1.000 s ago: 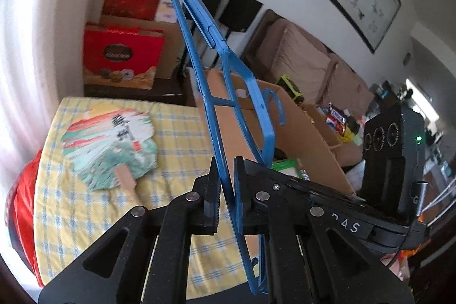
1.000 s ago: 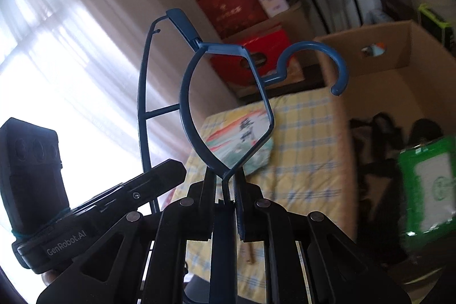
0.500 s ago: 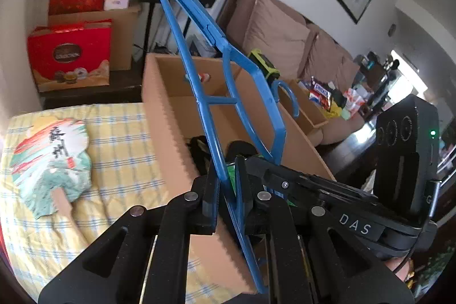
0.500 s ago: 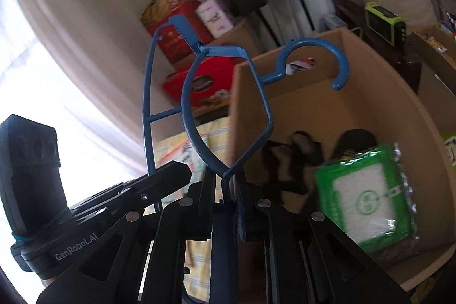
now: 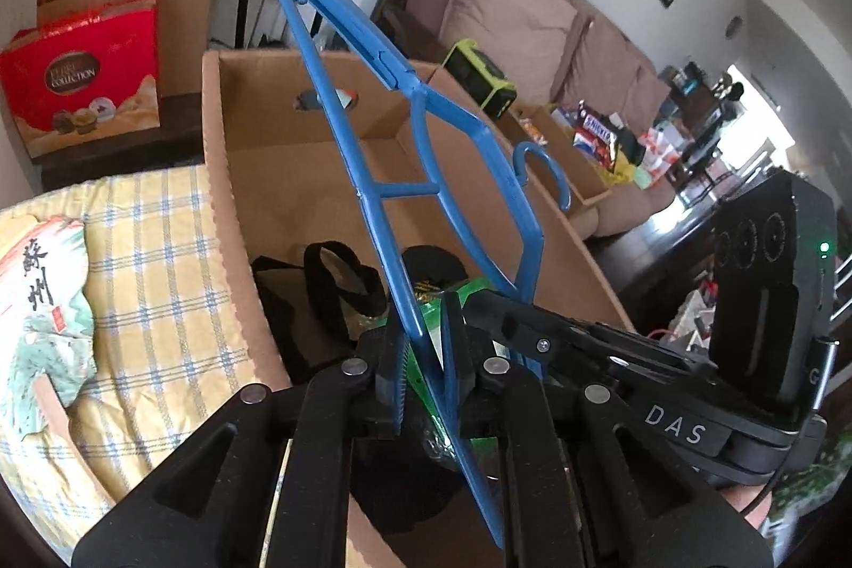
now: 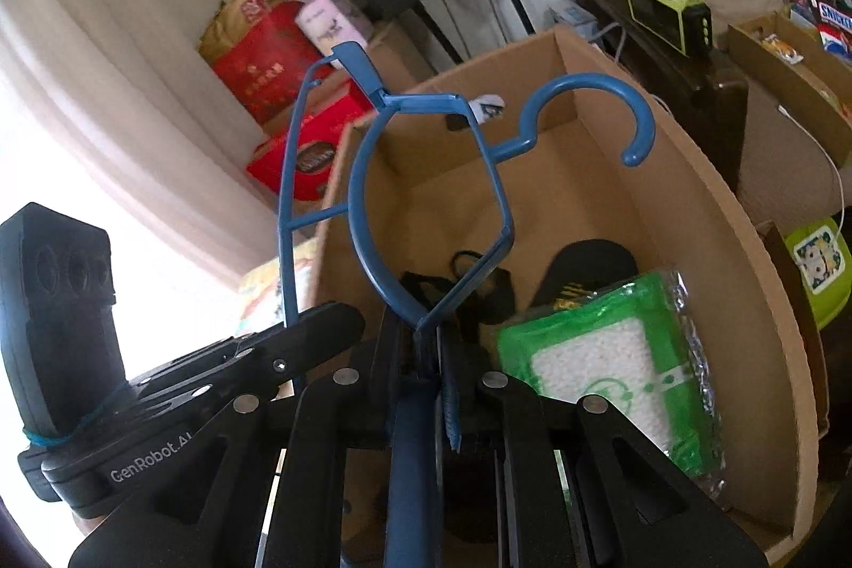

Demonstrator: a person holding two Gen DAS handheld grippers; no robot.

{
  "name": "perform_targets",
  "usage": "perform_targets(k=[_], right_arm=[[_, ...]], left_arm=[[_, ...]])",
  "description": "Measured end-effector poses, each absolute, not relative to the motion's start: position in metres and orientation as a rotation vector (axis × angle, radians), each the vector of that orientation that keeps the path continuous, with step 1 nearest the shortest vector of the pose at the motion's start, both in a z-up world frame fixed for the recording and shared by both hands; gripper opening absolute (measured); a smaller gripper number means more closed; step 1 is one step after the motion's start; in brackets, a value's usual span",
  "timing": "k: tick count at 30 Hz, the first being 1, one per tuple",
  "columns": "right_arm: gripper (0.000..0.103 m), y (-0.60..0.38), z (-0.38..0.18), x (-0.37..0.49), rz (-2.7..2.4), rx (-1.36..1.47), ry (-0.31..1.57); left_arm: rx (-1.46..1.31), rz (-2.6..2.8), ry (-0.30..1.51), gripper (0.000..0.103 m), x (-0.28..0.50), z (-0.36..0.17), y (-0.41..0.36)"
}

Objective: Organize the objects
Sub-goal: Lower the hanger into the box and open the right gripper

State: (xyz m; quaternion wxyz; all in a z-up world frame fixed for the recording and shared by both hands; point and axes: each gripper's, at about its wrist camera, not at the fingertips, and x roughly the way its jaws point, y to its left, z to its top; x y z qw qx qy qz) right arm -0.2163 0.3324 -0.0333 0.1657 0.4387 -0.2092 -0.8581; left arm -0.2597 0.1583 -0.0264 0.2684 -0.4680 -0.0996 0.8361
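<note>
Both tongs are clamped on one blue hanger (image 5: 420,174), which stands up over an open cardboard box (image 5: 223,174). In the left wrist view the left tongs (image 5: 423,355) grip the hanger's lower bar at the bottom centre of the frame, the frame of the hanger leaning toward the upper left. In the right wrist view the right tongs (image 6: 426,355) pinch the hanger (image 6: 426,195) where its curved arms meet, the hook curling toward the upper right.

Inside the box (image 6: 745,248) lie a green packet (image 6: 601,371) at lower right, a black bag (image 5: 319,291) and a black cap (image 6: 586,264). A yellow checked cloth (image 5: 160,291) with a paper fan (image 5: 42,302) fills the left. A red gift bag (image 5: 85,73) sits upper left, a brown sofa (image 5: 522,9) upper right.
</note>
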Motion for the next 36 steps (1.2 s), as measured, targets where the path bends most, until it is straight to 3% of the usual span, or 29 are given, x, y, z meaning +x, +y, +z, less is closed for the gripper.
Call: perform_targets(k=[12,15,17,18,23,25,27,33,36], right_arm=[[0.016,0.330,-0.067,-0.235,-2.391,1.456,-0.533],[0.018,0.333,-0.061,-0.232,-2.434,1.447,-0.493],[0.032,0.336,-0.058,-0.230,-2.434,1.454,-0.490],[0.033,0.337,-0.058,-0.229,-2.432,1.450,-0.489],[0.033,0.337,-0.050,-0.218,-2.455,1.418,-0.475],[0.035,0.335,-0.046,-0.215,-2.468,1.402,-0.465],[0.038,0.333,-0.041,-0.211,-2.484,1.383,-0.453],[0.055,0.321,-0.028,-0.198,-2.528,1.313,-0.381],[0.059,0.314,-0.024,-0.194,-2.523,1.299,-0.354]], left_arm=[[-1.342,2.322,-0.148,0.018,-0.272,-0.051,0.170],[-1.319,2.367,-0.123,0.032,-0.267,-0.044,0.165],[-1.306,2.369,-0.129,0.037,-0.262,-0.039,0.161],[-1.307,2.384,-0.125,0.042,-0.260,-0.036,0.159],[-1.273,2.418,-0.116,0.049,-0.249,-0.019,0.146],[-1.253,2.431,-0.117,0.062,-0.243,-0.014,0.138],[-1.239,2.453,-0.118,0.065,-0.238,-0.009,0.128],[-1.263,2.499,-0.107,0.087,-0.221,-0.010,0.104],[-1.280,2.503,-0.117,0.088,-0.215,-0.011,0.095]])
